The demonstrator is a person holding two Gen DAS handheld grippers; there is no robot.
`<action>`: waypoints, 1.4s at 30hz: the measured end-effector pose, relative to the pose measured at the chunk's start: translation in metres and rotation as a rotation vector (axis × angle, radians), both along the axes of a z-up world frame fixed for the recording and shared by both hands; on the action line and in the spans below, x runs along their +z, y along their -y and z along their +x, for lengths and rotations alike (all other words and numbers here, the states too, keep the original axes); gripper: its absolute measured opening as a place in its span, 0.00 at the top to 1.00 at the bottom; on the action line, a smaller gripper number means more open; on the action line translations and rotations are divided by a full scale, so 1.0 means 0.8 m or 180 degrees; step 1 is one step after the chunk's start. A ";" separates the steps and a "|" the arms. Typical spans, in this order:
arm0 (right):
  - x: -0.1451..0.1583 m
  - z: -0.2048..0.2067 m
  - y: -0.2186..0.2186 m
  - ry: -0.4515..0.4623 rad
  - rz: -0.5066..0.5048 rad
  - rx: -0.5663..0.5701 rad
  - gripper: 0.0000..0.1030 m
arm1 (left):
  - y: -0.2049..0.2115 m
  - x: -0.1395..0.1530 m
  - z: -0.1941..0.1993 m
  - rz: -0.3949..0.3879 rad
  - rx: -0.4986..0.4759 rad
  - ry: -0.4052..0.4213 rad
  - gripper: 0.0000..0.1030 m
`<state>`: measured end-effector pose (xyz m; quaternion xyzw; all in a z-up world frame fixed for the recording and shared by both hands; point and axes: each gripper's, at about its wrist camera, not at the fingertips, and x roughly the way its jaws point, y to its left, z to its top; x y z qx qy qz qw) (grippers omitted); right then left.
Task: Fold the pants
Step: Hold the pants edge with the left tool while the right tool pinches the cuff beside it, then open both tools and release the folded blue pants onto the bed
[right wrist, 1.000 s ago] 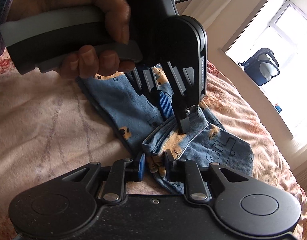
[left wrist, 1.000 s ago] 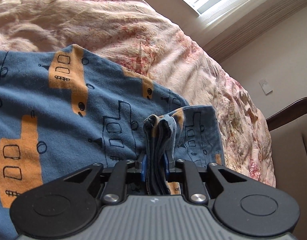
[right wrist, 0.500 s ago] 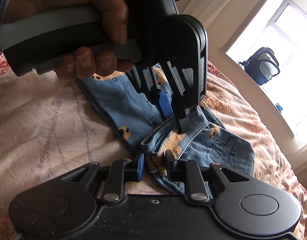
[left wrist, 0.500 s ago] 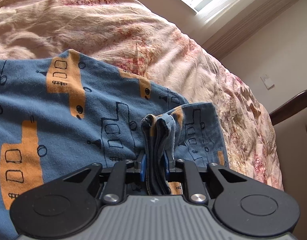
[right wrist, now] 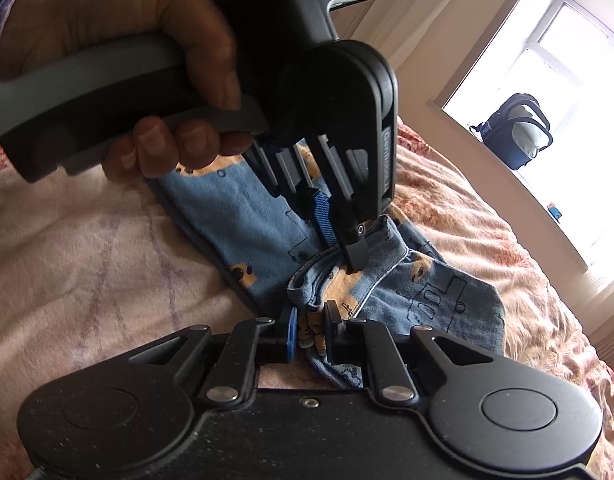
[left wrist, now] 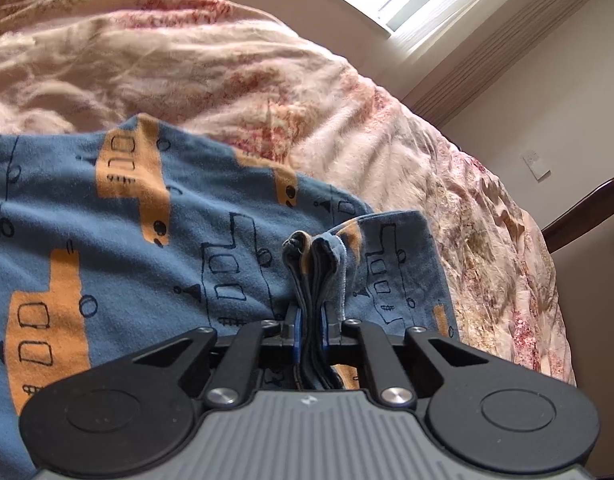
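Through my left wrist camera, my left gripper (left wrist: 311, 330) is clamped on a bunched edge of the pants (left wrist: 155, 240), which lie spread on the bed (left wrist: 267, 72). Through the right wrist camera, my right gripper (right wrist: 309, 334) pinches a neighbouring bunch of the hem, just beside the left one. I judge the fold is mid-carry; next both grips should travel together and lay the edge down flat.

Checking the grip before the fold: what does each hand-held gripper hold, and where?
Both hold the pants: left hand-held gripper and right each pinch a bunched edge.
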<state>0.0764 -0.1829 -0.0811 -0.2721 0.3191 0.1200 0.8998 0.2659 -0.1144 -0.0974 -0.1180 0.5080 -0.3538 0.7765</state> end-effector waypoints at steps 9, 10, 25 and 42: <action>0.030 0.009 -0.046 0.0108 0.0157 0.0253 0.87 | -0.058 0.039 0.011 0.0264 0.0062 0.0196 0.91; 0.033 0.011 -0.054 0.0116 0.0204 0.0301 0.87 | -0.069 0.042 0.012 0.0322 0.0089 0.0226 0.91; 0.030 0.005 -0.052 0.0004 0.0221 0.0409 0.54 | -0.120 0.021 0.007 0.0271 0.0293 0.0496 0.27; -0.013 0.138 0.147 0.0501 0.0177 -0.1277 0.04 | -0.067 -0.014 0.011 0.1254 0.0894 0.1366 0.00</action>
